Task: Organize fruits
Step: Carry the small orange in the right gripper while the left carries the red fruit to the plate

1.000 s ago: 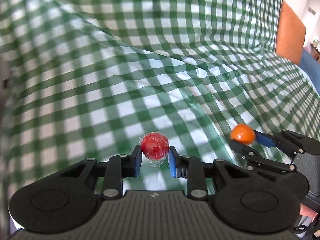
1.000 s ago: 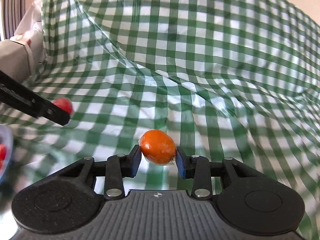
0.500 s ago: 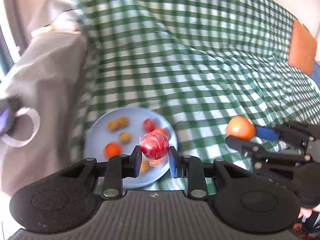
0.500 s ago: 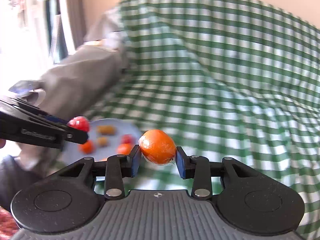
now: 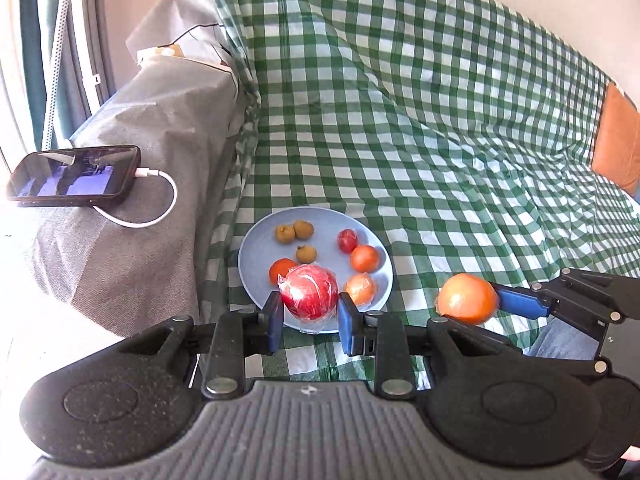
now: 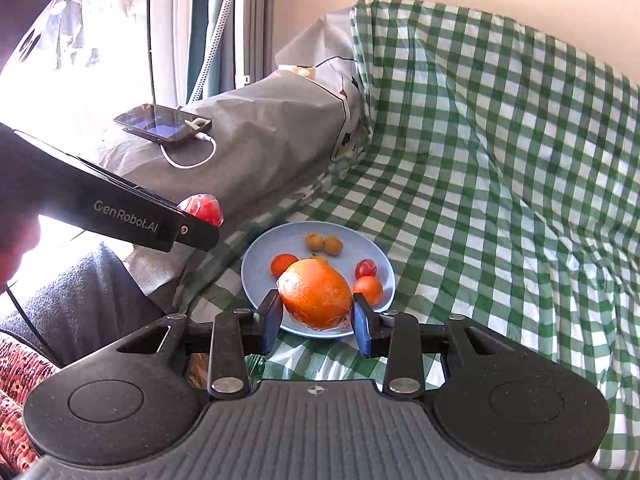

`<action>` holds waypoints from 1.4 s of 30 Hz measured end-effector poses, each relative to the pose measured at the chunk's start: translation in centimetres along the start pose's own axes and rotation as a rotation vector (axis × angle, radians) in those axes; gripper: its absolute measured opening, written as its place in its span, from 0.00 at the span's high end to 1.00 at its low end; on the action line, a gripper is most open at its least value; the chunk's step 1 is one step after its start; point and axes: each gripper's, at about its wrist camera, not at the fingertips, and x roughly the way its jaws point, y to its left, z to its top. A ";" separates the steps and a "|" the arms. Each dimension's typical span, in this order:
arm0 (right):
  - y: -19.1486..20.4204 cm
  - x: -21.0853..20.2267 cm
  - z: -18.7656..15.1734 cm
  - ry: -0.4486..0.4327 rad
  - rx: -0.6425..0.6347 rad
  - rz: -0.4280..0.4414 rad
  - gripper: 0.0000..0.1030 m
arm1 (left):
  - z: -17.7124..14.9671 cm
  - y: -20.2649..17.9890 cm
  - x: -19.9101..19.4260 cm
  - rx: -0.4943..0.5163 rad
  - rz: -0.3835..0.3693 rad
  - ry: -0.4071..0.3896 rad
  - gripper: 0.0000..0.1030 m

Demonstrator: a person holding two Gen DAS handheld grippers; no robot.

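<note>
My left gripper [image 5: 308,318] is shut on a red fruit wrapped in clear film [image 5: 309,291], held above the near rim of a pale blue plate [image 5: 260,256]. My right gripper [image 6: 316,322] is shut on a wrapped orange fruit [image 6: 316,294] over the same plate [image 6: 256,264]. In the left wrist view the orange fruit [image 5: 467,298] hangs to the right of the plate. In the right wrist view the red fruit [image 6: 202,208] shows at the left beyond the left gripper's finger. On the plate lie several small brown, red and orange fruits [image 5: 364,258].
A green checked cloth [image 5: 420,120] covers the sofa seat and back. A grey-covered armrest [image 5: 132,216] at the left carries a phone [image 5: 76,176] on a white charging cable. An orange cushion [image 5: 614,136] sits at the far right. A person's knees are at the lower left [image 6: 16,380].
Both grippers swung left across the cloth with their fruits still held. The plate and armrest came into view and now sit closer and sharper below the fruits.
</note>
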 end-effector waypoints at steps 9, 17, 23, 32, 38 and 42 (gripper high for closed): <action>-0.4 -0.2 0.3 -0.015 -0.015 -0.010 0.63 | -0.2 -0.2 -0.6 0.000 -0.005 -0.015 0.70; -0.7 -0.1 0.1 -0.015 -0.009 -0.008 0.63 | -0.1 0.0 -0.3 0.000 0.005 -0.009 0.70; -0.8 0.7 0.1 -0.010 -0.001 -0.012 0.62 | 0.6 0.4 0.6 -0.004 0.022 -0.004 0.70; -1.3 3.4 1.0 0.008 0.014 -0.009 0.62 | 2.9 0.8 3.6 -0.008 0.037 0.003 0.70; -1.9 6.3 1.8 0.041 0.031 0.001 0.62 | 4.2 1.0 6.6 -0.004 0.046 0.034 0.70; -2.3 8.5 2.0 0.074 0.036 0.003 0.63 | 4.7 1.2 8.9 -0.006 0.052 0.067 0.70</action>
